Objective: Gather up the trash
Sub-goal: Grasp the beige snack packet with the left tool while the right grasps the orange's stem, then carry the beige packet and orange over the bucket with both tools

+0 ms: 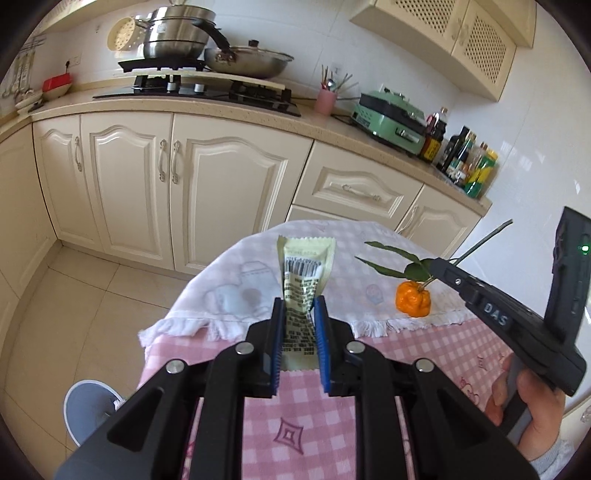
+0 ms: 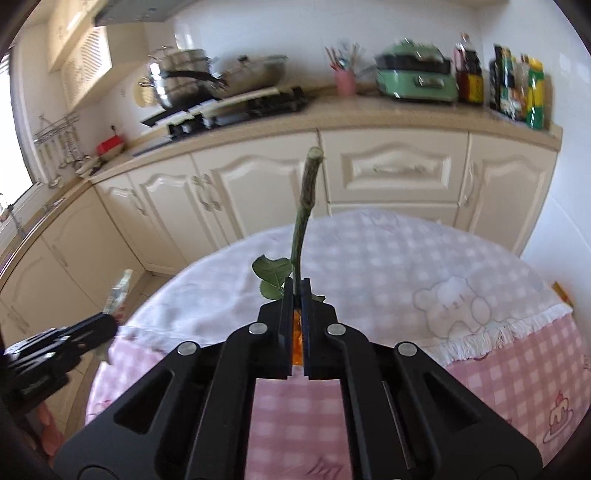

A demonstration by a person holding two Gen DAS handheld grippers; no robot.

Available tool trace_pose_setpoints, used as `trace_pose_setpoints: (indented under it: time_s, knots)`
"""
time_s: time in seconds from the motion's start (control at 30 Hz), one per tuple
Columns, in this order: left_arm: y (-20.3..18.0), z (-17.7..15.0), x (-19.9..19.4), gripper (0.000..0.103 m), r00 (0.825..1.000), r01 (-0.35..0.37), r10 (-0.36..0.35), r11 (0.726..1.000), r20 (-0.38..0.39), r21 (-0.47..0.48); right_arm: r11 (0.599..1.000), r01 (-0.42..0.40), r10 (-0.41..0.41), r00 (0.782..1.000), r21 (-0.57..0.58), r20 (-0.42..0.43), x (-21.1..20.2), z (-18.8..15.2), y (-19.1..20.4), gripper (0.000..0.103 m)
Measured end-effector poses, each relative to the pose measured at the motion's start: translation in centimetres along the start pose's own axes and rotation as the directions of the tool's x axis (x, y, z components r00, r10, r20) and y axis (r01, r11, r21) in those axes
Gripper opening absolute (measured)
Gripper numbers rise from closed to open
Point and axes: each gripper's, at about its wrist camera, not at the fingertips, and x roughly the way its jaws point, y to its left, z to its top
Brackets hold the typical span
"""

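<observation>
The wrapper (image 1: 303, 291) is sitting pinched upright in the left tongs (image 1: 299, 306), up over the table (image 1: 424, 354). The right tongs (image 2: 297, 291) are clamping the twig (image 2: 301, 218), leaves and an orange fruit (image 1: 413, 297) dangling off it, above the white cloth (image 2: 388, 266).

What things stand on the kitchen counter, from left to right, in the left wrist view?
Red bowl → stacked steel pots → steel wok with lid → pink utensil cup → green electric cooker → dark sauce bottles → yellow-green package.
</observation>
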Motion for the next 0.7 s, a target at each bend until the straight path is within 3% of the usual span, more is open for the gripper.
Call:
trace_pose_setpoints:
  time_s: [0.17,0.37,0.57,0.7]
  knots:
    - [2.9,-0.4,-3.9,0.015,0.999,0.004,-0.003,0.999,0.041,-0.035,0.994,-0.091,0.093,0.995,-0.054,0.024,-2.7,0.3,5.4,0.003]
    - [10.8,-1.7,-9.9,0.015,0.994,-0.078,0.087,0.990,0.069,-0.119,0.960,-0.242,0.244,0.970,-0.142,-0.004,-3.3,-1.1,15.7,0.003]
    - [21.4,-4.6,-14.5,0.015,0.978,-0.194,0.206,0.953,0.025,-0.232,0.906,-0.379,0.358,0.924,-0.189,-0.133,0.3,-5.9,27.4,0.004]
    - [28.2,-6.7,-15.6,0.015,0.966,-0.256,0.255,0.918,-0.042,-0.303,0.875,-0.430,0.376,0.893,-0.221,-0.248,4.2,-10.5,34.6,0.004]
